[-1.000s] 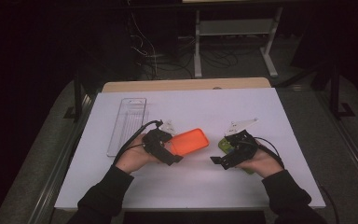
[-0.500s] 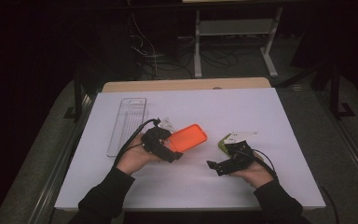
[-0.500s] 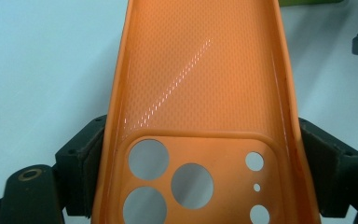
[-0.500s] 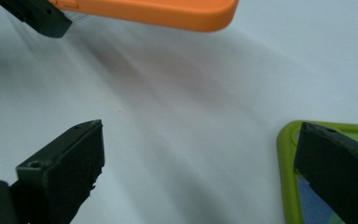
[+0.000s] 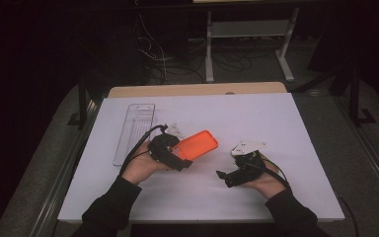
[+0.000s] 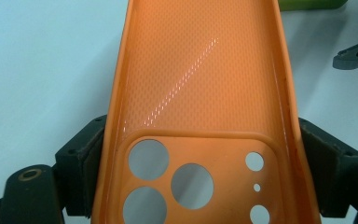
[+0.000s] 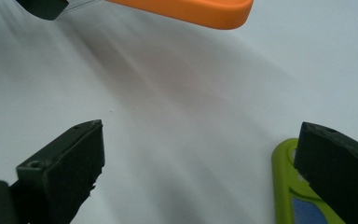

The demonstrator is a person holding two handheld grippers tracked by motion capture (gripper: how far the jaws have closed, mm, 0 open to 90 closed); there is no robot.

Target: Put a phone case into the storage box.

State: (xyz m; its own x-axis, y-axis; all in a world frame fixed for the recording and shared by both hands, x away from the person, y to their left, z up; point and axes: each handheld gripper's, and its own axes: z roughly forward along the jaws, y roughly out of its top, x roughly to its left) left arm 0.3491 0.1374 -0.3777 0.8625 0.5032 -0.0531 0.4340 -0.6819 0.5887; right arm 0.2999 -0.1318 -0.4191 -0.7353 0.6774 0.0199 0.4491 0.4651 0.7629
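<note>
Two black jaws of the left gripper (image 5: 190,159) clamp the long sides of an orange rubbery phone case (image 5: 198,143) at its camera-hole end, its long axis pointing up-right above the white table (image 5: 286,123). The right gripper (image 5: 223,176) gapes wide beside a green phone case (image 7: 286,186).

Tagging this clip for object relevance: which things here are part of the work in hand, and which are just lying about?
In the job:
- orange phone case, clamped in the left gripper
- green phone case, beside the open right gripper

Lying about:
- clear plastic tray
- small clear piece on the table
</note>
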